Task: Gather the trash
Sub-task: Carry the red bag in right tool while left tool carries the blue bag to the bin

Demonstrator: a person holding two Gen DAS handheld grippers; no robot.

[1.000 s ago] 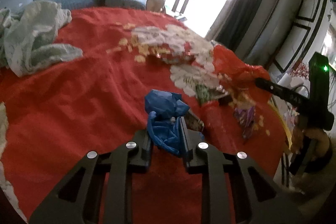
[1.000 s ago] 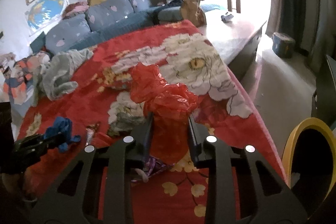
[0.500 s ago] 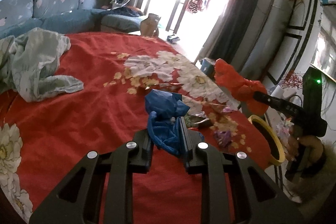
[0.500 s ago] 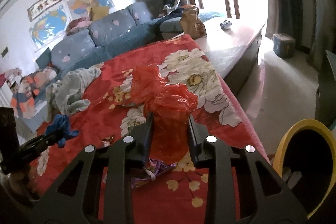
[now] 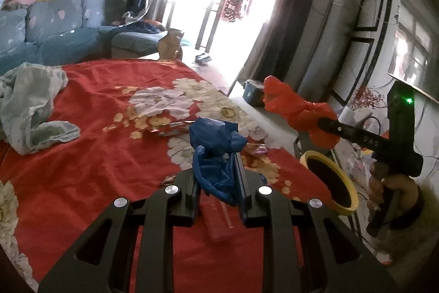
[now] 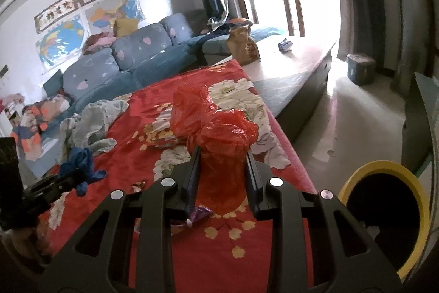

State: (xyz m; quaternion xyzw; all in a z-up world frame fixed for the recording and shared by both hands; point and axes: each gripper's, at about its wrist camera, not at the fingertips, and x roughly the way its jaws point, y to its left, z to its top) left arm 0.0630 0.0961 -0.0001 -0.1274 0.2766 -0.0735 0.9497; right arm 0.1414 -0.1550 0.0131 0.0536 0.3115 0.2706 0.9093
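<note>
My left gripper (image 5: 216, 175) is shut on a crumpled blue plastic bag (image 5: 216, 144), held above the red flowered blanket (image 5: 96, 155). My right gripper (image 6: 222, 155) is shut on a crumpled red plastic bag (image 6: 216, 128), also lifted off the blanket. In the left wrist view the right gripper (image 5: 323, 124) with the red bag (image 5: 290, 103) hangs to the right, above a yellow-rimmed bin (image 5: 333, 181) beside the bed. The right wrist view shows that bin (image 6: 384, 208) at lower right and the left gripper (image 6: 68, 180) with the blue bag (image 6: 82, 164) at left. Small wrappers (image 5: 256, 148) lie on the blanket.
A grey-green cloth (image 5: 30, 106) lies crumpled on the blanket's left. A blue sofa (image 6: 131, 56) stands behind the bed, a low platform (image 6: 296, 62) with a brown paper bag (image 6: 242, 45) beside it. A purple wrapper (image 6: 199, 212) lies under the right gripper. A blue box (image 6: 359, 67) sits on the floor.
Both grippers have risen off the blanket with their bags still held. The right one has moved out past the bed's edge toward the yellow-rimmed bin.
</note>
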